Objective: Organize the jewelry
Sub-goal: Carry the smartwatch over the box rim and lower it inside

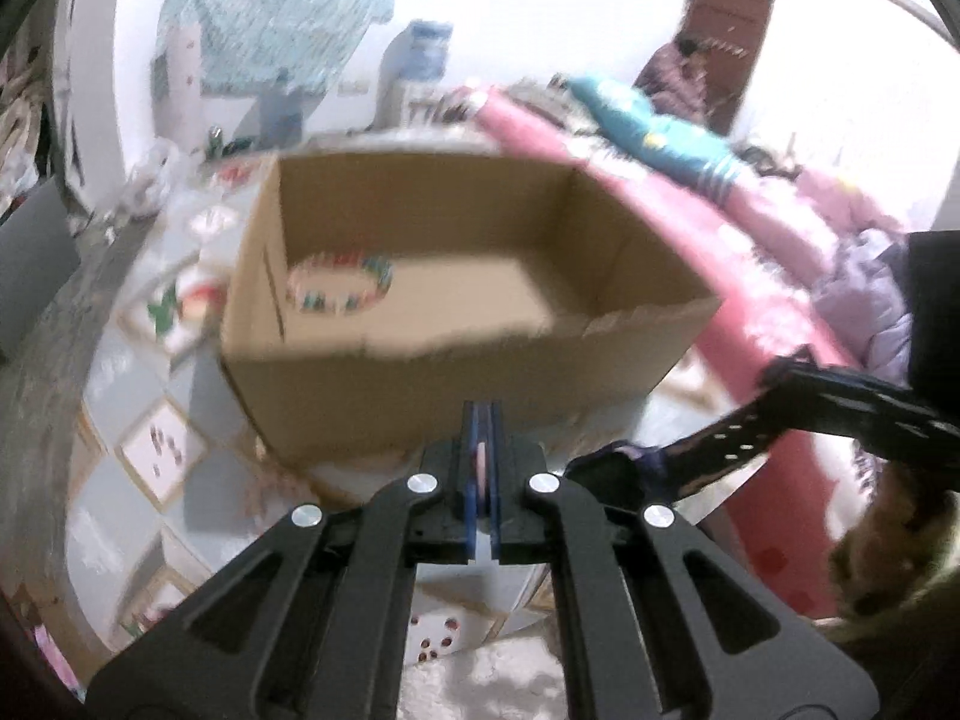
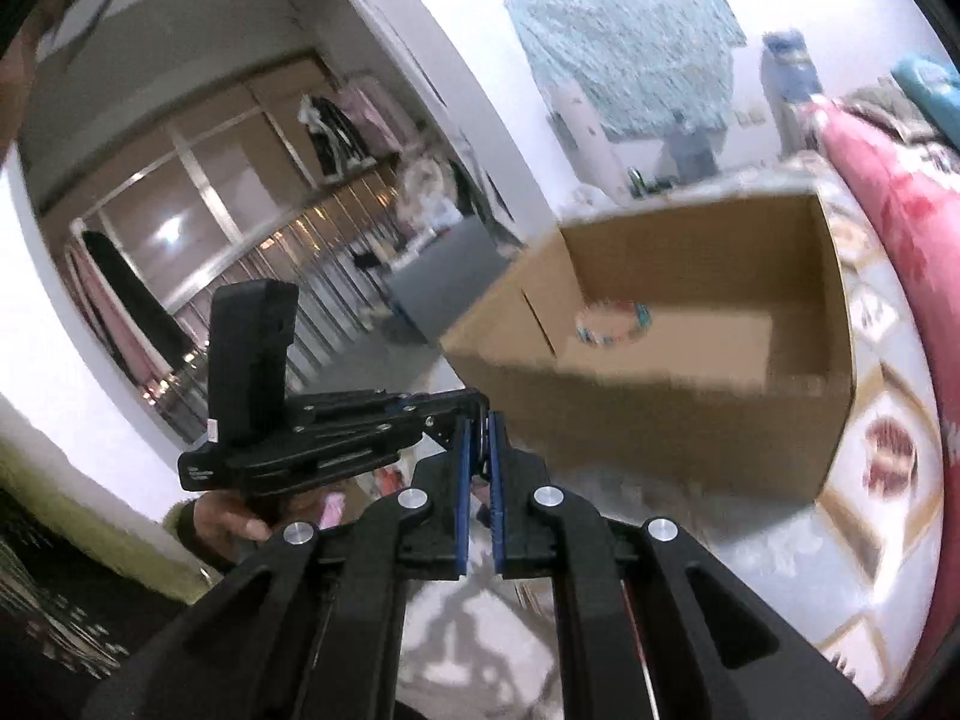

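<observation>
An open cardboard box [image 1: 420, 372] stands ahead on a patterned cloth; it also shows in the right wrist view [image 2: 660, 420]. A multicoloured bead bracelet [image 1: 339, 285] lies on the box floor at the left, and shows in the right wrist view [image 2: 612, 324] too. My left gripper [image 1: 480, 420] is shut on a small pink piece [image 1: 481, 468], just short of the box's near wall. My right gripper [image 2: 478, 420] is shut on a small dark ring-like piece [image 2: 482, 432]. The left gripper [image 2: 474, 402] shows touching the right's tips; the right gripper [image 1: 774, 372] appears at the right.
A pink bedspread [image 1: 690, 228] with a teal garment [image 1: 648, 126] runs along the right. A grey box [image 2: 450, 288] stands left of the carton. A wardrobe with hanging clothes [image 2: 336, 126] is at the far left. A water dispenser [image 1: 414, 66] stands at the back wall.
</observation>
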A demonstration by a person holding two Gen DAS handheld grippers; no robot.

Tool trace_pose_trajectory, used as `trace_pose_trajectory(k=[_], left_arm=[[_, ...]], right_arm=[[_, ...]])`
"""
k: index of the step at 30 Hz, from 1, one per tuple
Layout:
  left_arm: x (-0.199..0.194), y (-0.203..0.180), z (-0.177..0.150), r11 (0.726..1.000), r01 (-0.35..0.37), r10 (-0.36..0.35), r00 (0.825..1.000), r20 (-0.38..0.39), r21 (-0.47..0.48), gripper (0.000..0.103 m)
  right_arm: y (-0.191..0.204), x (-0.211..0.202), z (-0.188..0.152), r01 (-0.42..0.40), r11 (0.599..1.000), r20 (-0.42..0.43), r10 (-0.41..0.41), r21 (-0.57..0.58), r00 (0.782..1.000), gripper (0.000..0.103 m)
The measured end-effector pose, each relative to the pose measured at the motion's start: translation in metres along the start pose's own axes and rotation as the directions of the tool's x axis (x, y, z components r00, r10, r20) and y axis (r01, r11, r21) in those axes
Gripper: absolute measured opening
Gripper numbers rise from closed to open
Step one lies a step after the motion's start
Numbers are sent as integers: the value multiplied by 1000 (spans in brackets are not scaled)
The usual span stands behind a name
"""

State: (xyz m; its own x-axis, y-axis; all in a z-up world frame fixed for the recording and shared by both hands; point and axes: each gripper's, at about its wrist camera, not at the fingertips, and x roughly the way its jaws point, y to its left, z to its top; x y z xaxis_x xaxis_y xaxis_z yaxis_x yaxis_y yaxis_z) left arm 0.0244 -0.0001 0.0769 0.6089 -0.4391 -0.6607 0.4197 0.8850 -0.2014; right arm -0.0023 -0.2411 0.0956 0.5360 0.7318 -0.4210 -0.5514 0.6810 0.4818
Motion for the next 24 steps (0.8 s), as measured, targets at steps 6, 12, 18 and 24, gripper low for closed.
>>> trace_pose_trajectory(k=[6, 12, 18, 24], left_arm=[[-12, 0, 65, 1000, 6, -7, 999, 49, 21, 2], [59, 29, 117, 998, -9, 3, 995, -103, -60, 2], [129, 52, 137, 994, -25, -7, 956, -294, -106, 2], [175, 62, 140, 991, -117, 79, 910, -406, -70, 2]], right_arm=[[-19, 0, 68, -27, 999, 60, 30, -44, 998, 6], [-87, 54, 130, 39, 998, -68, -35, 57, 997, 6], [-133, 116, 156, 178, 983, -255, -160, 52, 954, 6], [-149, 158, 161, 318, 945, -343, -325, -78, 881, 6]])
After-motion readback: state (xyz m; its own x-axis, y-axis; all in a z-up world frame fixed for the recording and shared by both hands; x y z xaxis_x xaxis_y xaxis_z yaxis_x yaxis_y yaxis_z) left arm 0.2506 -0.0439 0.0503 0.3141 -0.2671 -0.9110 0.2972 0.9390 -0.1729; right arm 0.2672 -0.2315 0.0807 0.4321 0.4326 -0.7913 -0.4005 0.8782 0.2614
